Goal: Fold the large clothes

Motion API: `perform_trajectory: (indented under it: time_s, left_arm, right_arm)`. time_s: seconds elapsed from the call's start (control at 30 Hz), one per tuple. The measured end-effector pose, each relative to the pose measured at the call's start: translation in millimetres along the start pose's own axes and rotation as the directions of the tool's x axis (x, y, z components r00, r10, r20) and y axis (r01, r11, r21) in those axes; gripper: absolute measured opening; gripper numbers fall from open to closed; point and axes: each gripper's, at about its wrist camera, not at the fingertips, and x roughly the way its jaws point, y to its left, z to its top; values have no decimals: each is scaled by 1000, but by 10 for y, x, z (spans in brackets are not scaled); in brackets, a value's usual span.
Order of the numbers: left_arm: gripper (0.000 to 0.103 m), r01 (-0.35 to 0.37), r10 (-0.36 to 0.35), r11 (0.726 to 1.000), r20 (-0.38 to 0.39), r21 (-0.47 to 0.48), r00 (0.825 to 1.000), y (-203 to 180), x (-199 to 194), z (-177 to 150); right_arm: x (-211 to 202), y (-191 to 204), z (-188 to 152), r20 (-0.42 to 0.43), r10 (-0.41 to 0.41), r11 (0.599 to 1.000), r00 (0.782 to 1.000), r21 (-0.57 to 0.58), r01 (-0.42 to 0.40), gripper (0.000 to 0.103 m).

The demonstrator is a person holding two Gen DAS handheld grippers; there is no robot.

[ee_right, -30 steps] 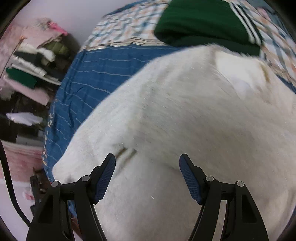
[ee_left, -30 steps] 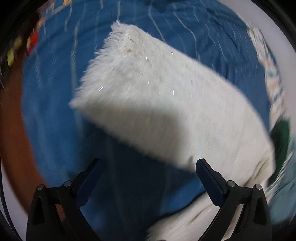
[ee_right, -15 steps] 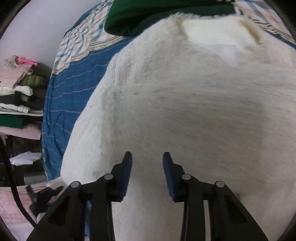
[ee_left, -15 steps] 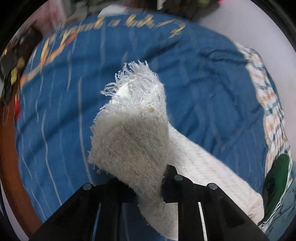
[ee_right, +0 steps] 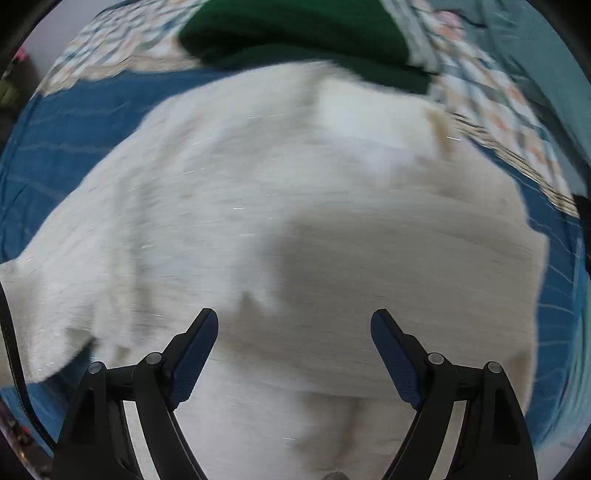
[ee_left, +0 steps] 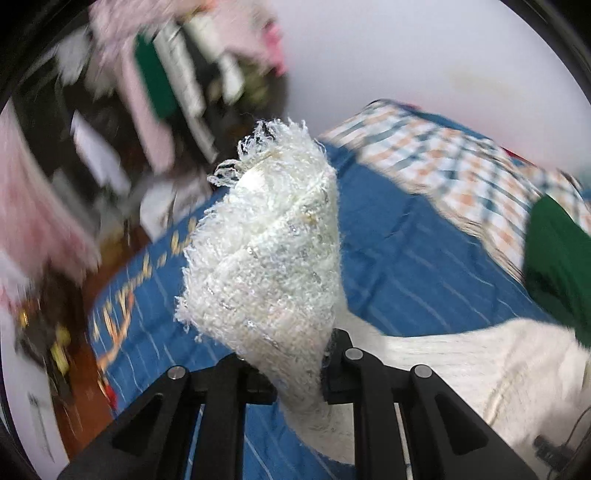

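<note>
A fluffy white sweater (ee_right: 295,206) lies spread on a blue striped bedspread (ee_right: 74,122). My left gripper (ee_left: 297,373) is shut on the sweater's fringed sleeve end (ee_left: 269,258) and holds it lifted above the bed; the rest of the sweater (ee_left: 480,358) trails off to the right. My right gripper (ee_right: 293,332) is open and empty, hovering just over the sweater's body, its blue-padded fingers (ee_right: 195,347) spread wide.
A dark green garment (ee_right: 295,33) lies on a checked blanket (ee_right: 487,103) beyond the sweater, and also shows in the left wrist view (ee_left: 557,258). Shelves stacked with folded clothes (ee_left: 177,74) stand off the bed's far end. Wooden floor (ee_left: 85,387) lies beside the bed.
My left gripper shut on the sleeve end and has lifted it, swinging to face the shelves. My right gripper narrowed half a second ago and has opened wide again over the sweater.
</note>
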Motion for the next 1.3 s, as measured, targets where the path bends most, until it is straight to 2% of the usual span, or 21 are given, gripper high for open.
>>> perform_trajectory:
  time_s: [0.07,0.17,0.3,0.37,0.4,0.47,0.57,0.7,0.73,0.8,0.87,0.93,0.97,1.1,1.17,1.3]
  left_arm:
    - [12,15,-17,999,30,50,999,-221,-175,-10]
    - [12,71,-79,988,55,135,995,-752,-497,-73]
    - [12,200,-207,958,15,205,978,-1465,-879,-216]
    - [12,293,-292,919,-42,262,955,-1994,-1076,-403]
    - [12,313,-309,907,-62,282,949,-2159,-1122,-473]
    - [12,401,-379,856,-134,327,916,-2684,-1249,-741]
    - [12,468,-415,792,-216,394,884,-3340,-1341,-1117]
    - [12,525,-424,735,-313,430,850,-3905,-1357,-1518]
    - [14,530,-418,725,-330,440,846,-3997,-1346,-1623]
    - [19,512,-384,724,-347,462,856,-4137,-1314,-1785]
    - [33,513,-373,724,-363,462,854,-4197,-1268,-1837]
    - [89,541,-387,717,-395,439,833,-4197,-1233,-1834]
    - [96,550,-398,720,-398,422,826,-4175,-1239,-1804]
    - [96,533,-416,736,-343,417,842,-3871,-1373,-1692]
    - [96,489,-393,767,-299,415,870,-3655,-1408,-1551]
    - [96,358,-283,846,-236,395,930,-3099,-1324,-1397]
  right_arm:
    - [-17,-228,-23,-1,-4,1000,1000,26,4,86]
    - [-24,-635,-59,-20,34,997,999,75,-32,86]
    - [-109,-1270,-154,-11,80,984,997,161,-77,86]
    - [-116,-1644,-231,-11,110,971,994,217,-105,86]
    - [-114,-1826,-267,-11,130,961,992,247,-123,86]
    - [-108,-2249,-368,-16,141,946,990,297,-130,86]
    - [-78,-2729,-541,-19,145,926,989,356,-129,86]
    - [19,-3344,-845,-42,148,896,988,429,-116,86]
    - [50,-3487,-922,-44,148,890,988,442,-114,86]
    - [121,-3708,-1024,-51,155,881,987,459,-114,86]
    - [159,-3927,-1148,-43,186,865,982,480,-143,86]
    - [169,-4066,-1236,-25,227,852,974,490,-186,86]
    - [160,-4141,-1280,-12,253,842,967,495,-214,86]
    - [61,-4267,-1380,28,327,824,945,482,-299,86]
    - [-14,-4285,-1347,45,372,816,927,460,-350,86]
    - [-101,-4027,-1136,15,438,831,899,375,-412,86]
